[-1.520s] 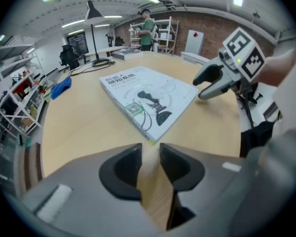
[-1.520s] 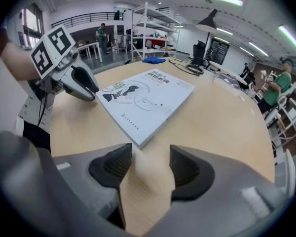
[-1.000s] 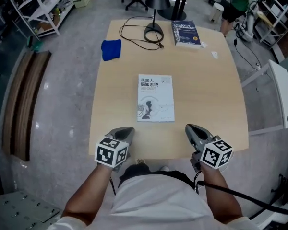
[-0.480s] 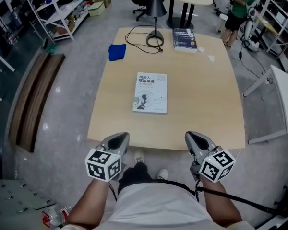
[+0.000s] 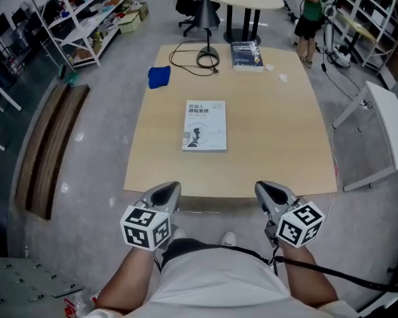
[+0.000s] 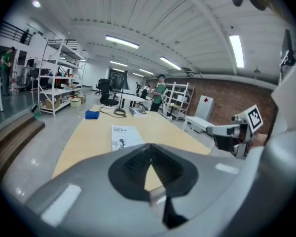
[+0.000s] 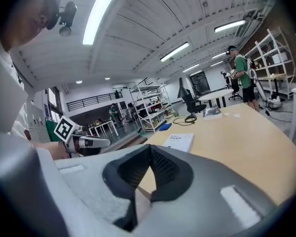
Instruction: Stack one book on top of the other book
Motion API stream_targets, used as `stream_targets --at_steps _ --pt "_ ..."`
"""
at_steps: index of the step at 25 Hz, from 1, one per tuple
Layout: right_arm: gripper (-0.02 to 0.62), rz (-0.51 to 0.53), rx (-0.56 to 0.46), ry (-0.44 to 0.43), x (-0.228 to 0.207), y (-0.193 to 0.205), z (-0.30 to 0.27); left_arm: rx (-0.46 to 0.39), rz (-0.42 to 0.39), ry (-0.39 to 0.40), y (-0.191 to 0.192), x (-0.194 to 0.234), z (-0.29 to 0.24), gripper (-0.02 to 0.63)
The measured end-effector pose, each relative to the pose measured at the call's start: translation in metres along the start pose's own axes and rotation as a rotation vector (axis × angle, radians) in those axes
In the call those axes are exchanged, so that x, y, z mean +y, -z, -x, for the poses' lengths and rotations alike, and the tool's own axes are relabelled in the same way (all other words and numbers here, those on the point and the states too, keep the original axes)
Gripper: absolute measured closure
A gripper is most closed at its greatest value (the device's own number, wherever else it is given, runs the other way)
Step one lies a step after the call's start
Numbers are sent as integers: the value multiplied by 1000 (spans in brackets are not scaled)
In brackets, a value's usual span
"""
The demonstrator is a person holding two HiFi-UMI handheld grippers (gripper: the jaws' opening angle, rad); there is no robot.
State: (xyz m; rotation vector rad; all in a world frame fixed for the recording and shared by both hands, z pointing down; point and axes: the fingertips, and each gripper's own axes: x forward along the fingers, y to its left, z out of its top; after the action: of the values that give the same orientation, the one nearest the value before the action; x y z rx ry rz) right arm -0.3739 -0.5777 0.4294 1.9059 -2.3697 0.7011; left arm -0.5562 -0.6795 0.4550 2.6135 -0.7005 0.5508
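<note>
Jaws together, empty, on left gripper [image 5: 164, 193] and right gripper [image 5: 272, 192]. Thin white paperback book [image 5: 204, 125] likely light, floppy; pinch spine edge. Dark blue book [image 5: 247, 54] looks stiffer.

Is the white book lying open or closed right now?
Closed: the white book lies flat on the table, printed front cover facing up.

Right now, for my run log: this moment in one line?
stack: not started | white book: table centre | dark book: far edge | left gripper: shut, empty | right gripper: shut, empty
</note>
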Motion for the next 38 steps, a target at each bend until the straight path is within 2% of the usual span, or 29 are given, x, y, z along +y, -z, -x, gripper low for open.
stream_targets --at_steps 5,10,15,25,38 --pt "594 -4 33 29 16 9 -10 -8 8 68 -11 12 1 598" --pt "594 -22 33 66 28 12 -27 26 -1 60 -6 40 14 598" --pt "594 -19 34 89 38 17 -38 16 -28 53 -10 61 23 598" --pt "594 -14 16 126 44 15 -34 38 -86 106 -4 49 21 598" --pt "594 -5 6 132 41 15 -30 38 -126 109 -2 43 16 598"
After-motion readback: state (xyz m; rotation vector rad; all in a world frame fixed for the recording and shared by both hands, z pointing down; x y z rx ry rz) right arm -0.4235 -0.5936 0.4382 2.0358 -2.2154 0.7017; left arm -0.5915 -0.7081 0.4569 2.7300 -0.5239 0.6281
